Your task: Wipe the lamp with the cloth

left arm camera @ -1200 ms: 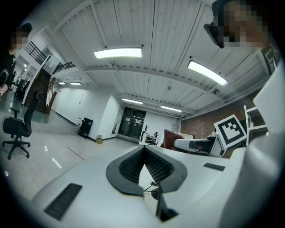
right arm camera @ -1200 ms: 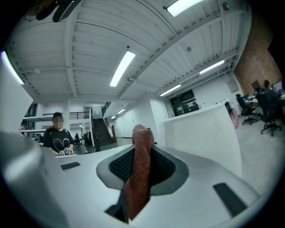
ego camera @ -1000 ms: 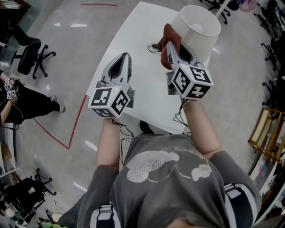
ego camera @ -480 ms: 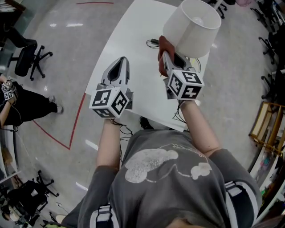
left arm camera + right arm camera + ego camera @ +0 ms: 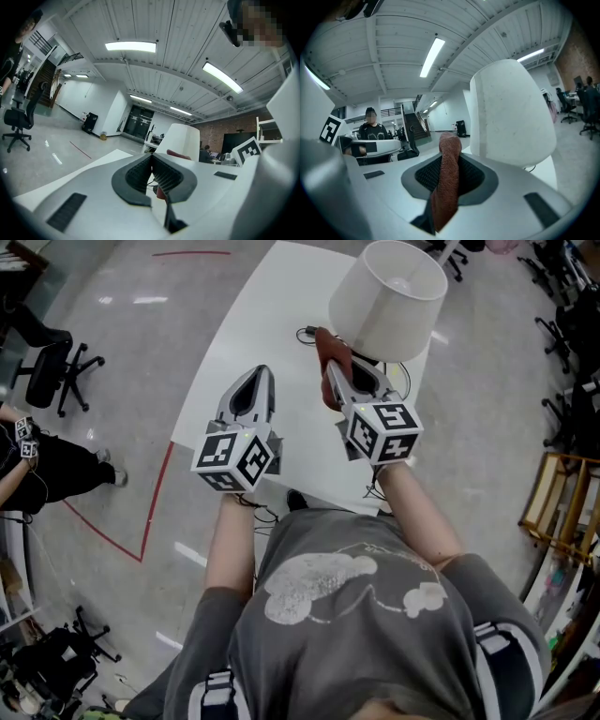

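A lamp with a cream shade (image 5: 389, 300) stands on the far right part of the white table (image 5: 272, 334). My right gripper (image 5: 330, 381) is shut on a rust-brown cloth (image 5: 330, 354), held just left of the shade's lower side. In the right gripper view the cloth (image 5: 446, 180) sticks up between the jaws, with the shade (image 5: 511, 117) close on the right; contact is unclear. My left gripper (image 5: 252, 390) hovers over the table's near edge, jaws shut with nothing in them. In the left gripper view the shade (image 5: 179, 140) and cloth (image 5: 178, 154) lie ahead.
A black cable (image 5: 309, 334) lies on the table by the lamp's foot. Office chairs (image 5: 52, 371) stand on the floor at left, beside a seated person (image 5: 47, 465). Red tape (image 5: 150, 512) marks the floor. A wooden shelf (image 5: 558, 512) stands at right.
The right gripper with the cloth has moved down and to the left along the shade's side. The left gripper has barely shifted.
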A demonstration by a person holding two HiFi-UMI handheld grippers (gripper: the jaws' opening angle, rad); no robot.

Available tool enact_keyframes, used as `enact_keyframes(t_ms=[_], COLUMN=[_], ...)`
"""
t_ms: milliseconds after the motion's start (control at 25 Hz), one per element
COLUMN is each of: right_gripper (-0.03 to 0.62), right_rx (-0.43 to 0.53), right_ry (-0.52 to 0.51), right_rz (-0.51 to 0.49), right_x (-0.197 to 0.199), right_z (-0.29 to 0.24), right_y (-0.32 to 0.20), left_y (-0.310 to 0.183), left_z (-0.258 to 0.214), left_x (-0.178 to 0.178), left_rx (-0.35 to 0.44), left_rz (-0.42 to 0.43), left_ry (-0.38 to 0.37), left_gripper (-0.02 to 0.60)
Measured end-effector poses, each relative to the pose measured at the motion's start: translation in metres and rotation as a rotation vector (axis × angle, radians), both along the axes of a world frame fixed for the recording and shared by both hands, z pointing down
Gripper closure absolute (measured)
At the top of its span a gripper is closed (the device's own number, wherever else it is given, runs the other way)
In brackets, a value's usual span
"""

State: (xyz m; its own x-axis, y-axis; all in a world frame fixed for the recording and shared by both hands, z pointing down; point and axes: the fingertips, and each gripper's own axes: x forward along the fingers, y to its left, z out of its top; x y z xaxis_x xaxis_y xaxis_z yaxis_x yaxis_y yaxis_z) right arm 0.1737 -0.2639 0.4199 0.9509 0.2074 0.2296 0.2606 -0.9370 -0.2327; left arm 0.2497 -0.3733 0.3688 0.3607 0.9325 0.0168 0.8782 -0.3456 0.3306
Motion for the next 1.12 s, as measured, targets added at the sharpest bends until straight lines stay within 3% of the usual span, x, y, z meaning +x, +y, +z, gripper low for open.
enact_keyframes(t_ms=[440,1120], right_gripper=[0.508,0.51], right_rx=[-0.083,-0.083], right_ry=[-0.034,-0.077], right_rz=[-0.182,-0.307], right_x=[-0.008,-0.003], right_z=[0.0,0.017], right_y=[-0.01,-0.026], left_y=[0.018,0.015], left_z=[0.013,0.019], left_x=[-0.025,-0.021], left_rx=[0.028,0.026], left_rz=[-0.031,-0.095], left_ry=[-0.018,-0.038], left_gripper=[0.572,0.574])
